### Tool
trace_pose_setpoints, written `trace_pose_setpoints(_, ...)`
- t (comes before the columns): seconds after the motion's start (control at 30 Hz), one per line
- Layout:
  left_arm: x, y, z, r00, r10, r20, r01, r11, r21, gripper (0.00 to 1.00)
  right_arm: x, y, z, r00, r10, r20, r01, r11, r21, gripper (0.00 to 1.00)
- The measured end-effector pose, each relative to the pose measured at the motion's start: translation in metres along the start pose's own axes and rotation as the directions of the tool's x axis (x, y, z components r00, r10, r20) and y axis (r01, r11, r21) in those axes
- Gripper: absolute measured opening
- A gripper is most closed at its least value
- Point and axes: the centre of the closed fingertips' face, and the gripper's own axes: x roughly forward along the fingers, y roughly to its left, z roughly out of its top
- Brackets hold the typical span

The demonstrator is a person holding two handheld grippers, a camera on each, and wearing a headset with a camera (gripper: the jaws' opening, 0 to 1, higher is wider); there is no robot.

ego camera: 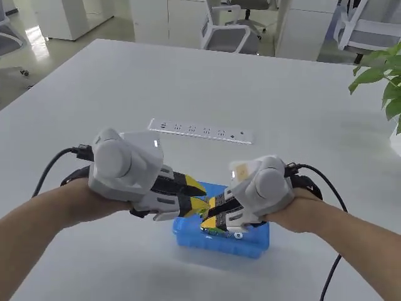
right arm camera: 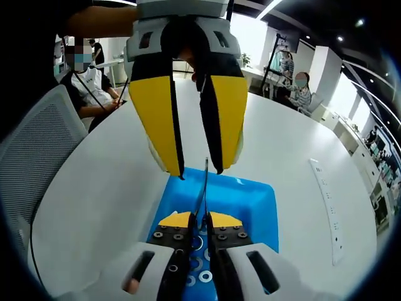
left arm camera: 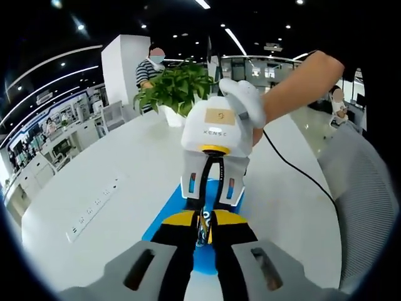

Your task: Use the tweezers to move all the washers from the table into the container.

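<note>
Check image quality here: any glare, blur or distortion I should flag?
Head view: sharp, evenly lit, glare on the floor top left. Left gripper view: fisheye bends the table edge, ceiling dark. Right gripper view: background overexposed upper right; washers small at the bottom.

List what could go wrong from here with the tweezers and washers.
1. The thin tweezers sit in the right gripper's shut jaws, tip between the left gripper's jaws. A pull from either side could twist or drop them.
2. Both grippers crowd together over the container, so they may bump each other or shove it.
3. The washers lie low beneath the right jaws, partly hidden, so a pick may miss.
</note>
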Motion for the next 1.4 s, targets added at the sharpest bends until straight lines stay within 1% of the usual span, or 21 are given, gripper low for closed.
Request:
trace_pose_setpoints(0.1, 0.001, 0.0, -0.001, 1.0, -0.003, 0.001, 0.003, 1.0, 0.009, 0.07, 0.0, 0.0, 0.0, 1.0, 0.004, -0.004, -0.004, 1.0, -0.009, 0.1)
trace_pose_setpoints(0.2, 0.004, 0.002, -0.004, 0.9999, -0.009, -0.007, 0.009, 1.0, 0.013, 0.07, 0.0, 0.001, 0.0, 1.0, 0.007, -0.004, -0.007, 1.0, -0.012, 0.1)
trace_pose_setpoints(0.23, 0.005, 0.001, -0.005, 0.9998, -0.015, -0.013, 0.016, 0.999, 0.028, 0.06, 0.0, 0.001, 0.0, 1.0, 0.008, -0.004, -0.008, 1.0, -0.013, 0.1)
trace_pose_setpoints(0.37, 0.006, 0.001, -0.004, 0.9997, -0.024, -0.009, 0.024, 0.999, 0.043, 0.06, 0.0, 0.001, 0.0, 0.9999, 0.012, -0.011, -0.012, 1.0, -0.02, 0.11)
trace_pose_setpoints(0.53, 0.007, 0.003, -0.003, 0.9995, -0.028, -0.012, 0.028, 0.998, 0.057, 0.06, -0.001, -0.001, -0.001, 0.9994, 0.013, -0.033, -0.015, 0.999, -0.04, 0.12)
trace_pose_setpoints(0.8, 0.004, 0.006, 0.001, 0.9993, -0.036, -0.007, 0.036, 0.997, 0.061, 0.06, -0.004, -0.003, 0.002, 0.9997, 0.008, -0.024, -0.008, 0.999, -0.038, 0.14)
trace_pose_setpoints(1.1, -0.002, 0.005, 0.013, 0.9984, -0.056, 0.007, 0.055, 0.996, 0.077, 0.05, -0.014, -0.001, 0.009, 0.9999, -0.001, 0.012, 0.002, 1.0, -0.018, 0.14)
trace_pose_setpoints(1.3, -0.007, -0.002, 0.023, 0.9969, -0.078, 0.011, 0.076, 0.993, 0.087, 0.05, -0.023, 0.001, 0.015, 0.9993, -0.016, 0.034, 0.016, 1.0, -0.001, 0.13)
trace_pose_setpoints(1.4, -0.009, -0.007, 0.031, 0.9956, -0.092, 0.015, 0.091, 0.992, 0.089, 0.05, -0.028, 0.002, 0.019, 0.9986, -0.026, 0.047, 0.026, 1.0, 0.006, 0.13)
